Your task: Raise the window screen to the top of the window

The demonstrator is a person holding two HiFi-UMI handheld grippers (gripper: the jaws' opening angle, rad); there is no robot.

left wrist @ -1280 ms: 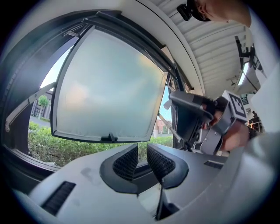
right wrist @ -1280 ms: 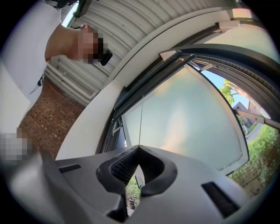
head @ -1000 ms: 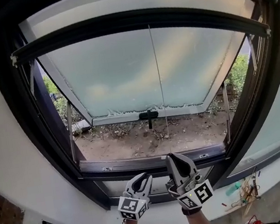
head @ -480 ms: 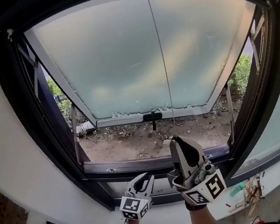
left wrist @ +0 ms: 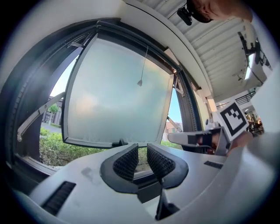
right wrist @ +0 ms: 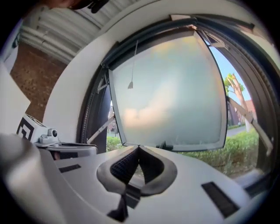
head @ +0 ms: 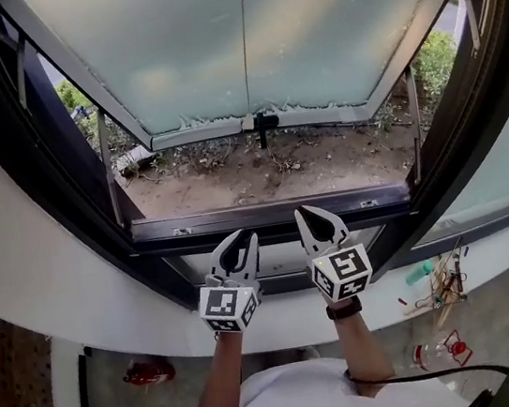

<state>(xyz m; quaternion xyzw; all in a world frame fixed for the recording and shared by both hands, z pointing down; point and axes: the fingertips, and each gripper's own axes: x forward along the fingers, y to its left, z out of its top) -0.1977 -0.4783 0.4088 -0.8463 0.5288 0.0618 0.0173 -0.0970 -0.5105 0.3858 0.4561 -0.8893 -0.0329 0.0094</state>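
Window frame: one, dark, set in a white wall. Its bottom rail runs just beyond both grippers.
Frosted pane: one, swung outward, with its bottom edge far out over the ground.
Window screen: one, up at the very top of the window as a dark strip. I cannot tell it apart from the frame there. The opening below it is uncovered.
Dirt ground: seen outside through the gap under the pane.
Bushes: two, green, one far left and one far right.
Left gripper: one, near the sill, left of the other. Its jaws stand a little apart and nothing is between them.
Right gripper: one, just beside the left one. Its jaw tips press together and hold nothing.
Metal stay arms: two, one on the left side and one on the right.
Pull cord: one, thin, hanging down the middle in front of the pane. No gripper touches it.
Pane handle: one, dark, in the middle of the pane's bottom edge.
Wristwatch: one, on the right wrist.
Red thing: one, on the floor, near left.
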